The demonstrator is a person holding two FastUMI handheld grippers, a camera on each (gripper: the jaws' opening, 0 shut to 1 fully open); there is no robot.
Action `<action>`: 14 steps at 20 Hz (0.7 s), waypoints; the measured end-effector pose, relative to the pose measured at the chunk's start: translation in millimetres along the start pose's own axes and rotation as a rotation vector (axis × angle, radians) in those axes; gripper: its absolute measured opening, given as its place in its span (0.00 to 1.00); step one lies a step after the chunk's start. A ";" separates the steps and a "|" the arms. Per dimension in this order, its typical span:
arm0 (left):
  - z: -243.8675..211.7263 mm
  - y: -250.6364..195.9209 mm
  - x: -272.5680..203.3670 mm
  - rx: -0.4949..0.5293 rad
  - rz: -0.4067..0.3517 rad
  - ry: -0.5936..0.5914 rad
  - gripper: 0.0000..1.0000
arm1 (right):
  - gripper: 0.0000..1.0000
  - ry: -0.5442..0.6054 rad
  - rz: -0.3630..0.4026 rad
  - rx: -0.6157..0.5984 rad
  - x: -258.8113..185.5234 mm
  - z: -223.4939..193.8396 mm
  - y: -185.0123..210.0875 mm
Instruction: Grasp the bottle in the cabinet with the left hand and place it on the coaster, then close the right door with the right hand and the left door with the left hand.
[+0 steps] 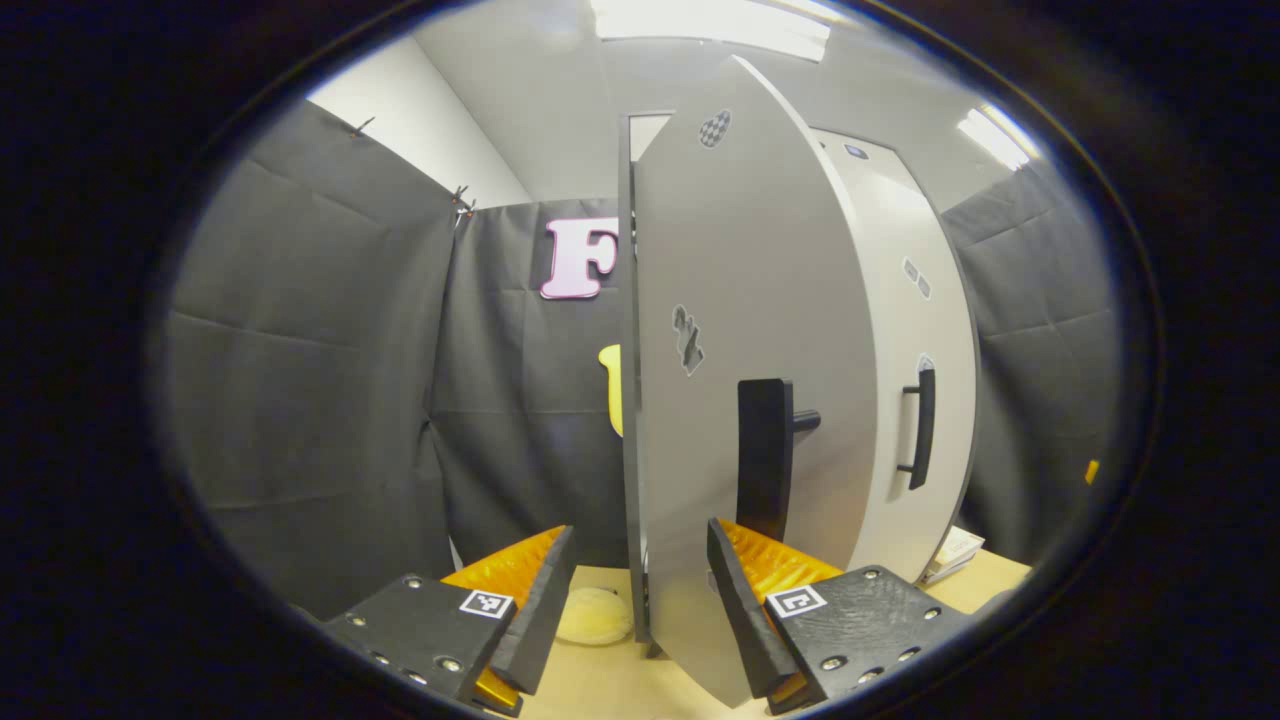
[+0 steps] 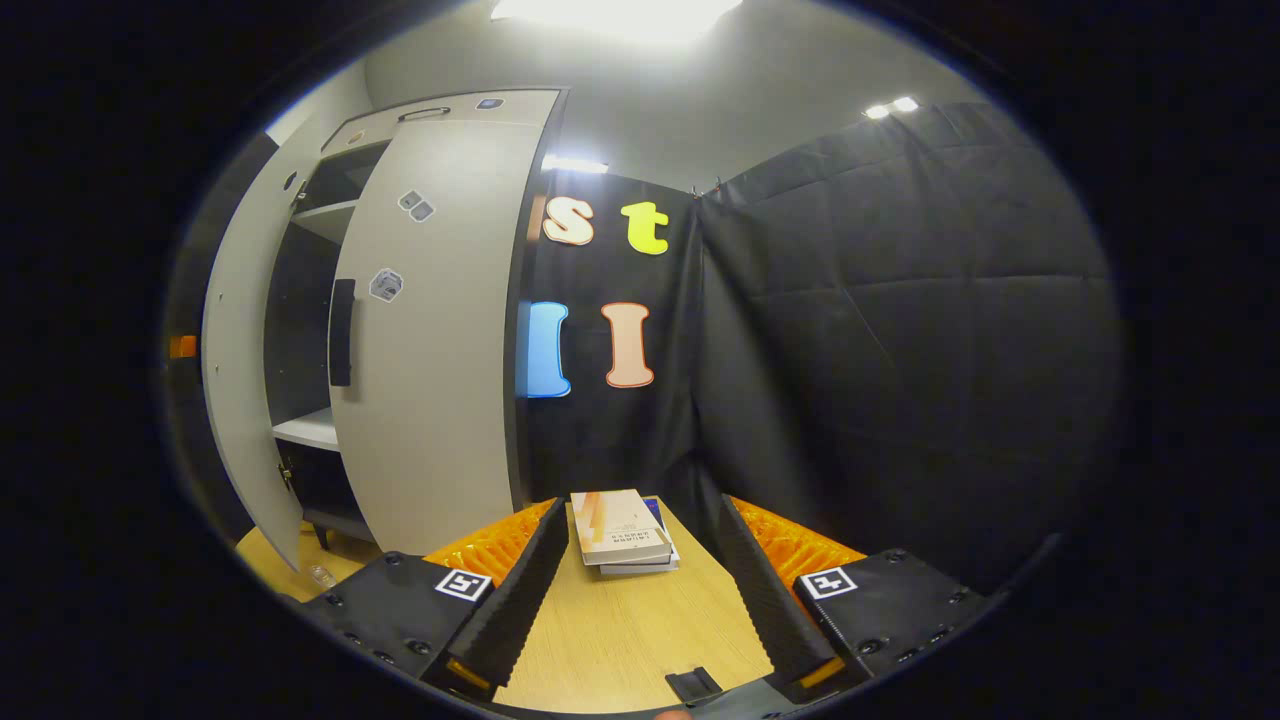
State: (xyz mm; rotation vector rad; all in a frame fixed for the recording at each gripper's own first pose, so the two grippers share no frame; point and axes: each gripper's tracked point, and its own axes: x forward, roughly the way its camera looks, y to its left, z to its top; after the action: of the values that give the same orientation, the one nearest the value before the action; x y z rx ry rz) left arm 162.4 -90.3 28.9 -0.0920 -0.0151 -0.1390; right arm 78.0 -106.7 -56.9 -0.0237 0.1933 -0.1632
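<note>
- The left gripper is spread wide, gripping nothing, and the free edge of the grey left cabinet door with its black bar handle stands right between the fingers.
- That door is ajar; the gripper's right-hand finger sits close against the panel's face, though I cannot tell whether it touches.
- Risk one: pushed near the bottom edge, the finger could slide off, or the panel's edge could wedge between the fingers.
- In the right gripper view, the grey right cabinet door looks closed, or nearly so; the right gripper hangs open and empty above the pale wooden tabletop, near a stack of books.
- The bottle and coaster I cannot pick out; something small and clear by the cabinet foot is too tiny to name.
- Risk two: a hard shove could slam the door and jolt the cabinet; a soft yellow lump lies near the door's foot.
</note>
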 end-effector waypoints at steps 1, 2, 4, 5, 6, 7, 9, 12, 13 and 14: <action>-0.5 -3.0 1.9 -0.005 -0.007 0.000 0.76 | 0.96 -0.001 -0.002 0.000 -2.0 0.9 -1.5; 0.2 -7.3 4.0 -0.010 -0.015 -0.002 0.76 | 0.96 -0.002 -0.002 -0.001 -4.1 0.4 -2.8; 0.4 -16.3 9.3 -0.020 -0.032 -0.008 0.76 | 0.96 0.003 -0.009 0.000 -5.6 -0.2 -5.5; 0.4 -20.7 12.2 -0.026 -0.042 -0.011 0.76 | 0.96 0.004 -0.007 0.002 -7.5 -0.3 -5.0; -0.1 -25.3 14.6 -0.034 -0.052 -0.012 0.76 | 0.96 0.004 -0.006 0.003 -9.2 -0.7 -5.2; -0.3 -32.0 15.5 -0.042 -0.065 -0.011 0.76 | 0.96 0.007 -0.006 0.001 -10.0 -1.2 -5.1; -2.1 -45.6 18.7 -0.054 -0.094 -0.005 0.76 | 0.96 0.015 -0.010 -0.009 -12.3 -5.1 -7.1; 0.1 -66.5 31.0 -0.043 -0.124 -0.011 0.76 | 0.96 0.028 -0.017 -0.019 -15.2 -10.0 -9.8; -0.8 -73.0 38.2 -0.033 -0.131 -0.009 0.76 | 0.96 0.034 -0.018 -0.017 -15.6 -12.0 -10.7; -1.4 -78.5 44.4 -0.027 -0.136 -0.008 0.76 | 0.96 0.040 -0.017 -0.011 -17.8 -14.0 -12.0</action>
State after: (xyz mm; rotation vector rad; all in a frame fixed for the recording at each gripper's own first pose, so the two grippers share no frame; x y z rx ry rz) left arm 195.5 -173.9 35.6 -0.1184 -0.0274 -0.2751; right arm 56.2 -115.7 -66.8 -0.0336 0.2340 -0.1799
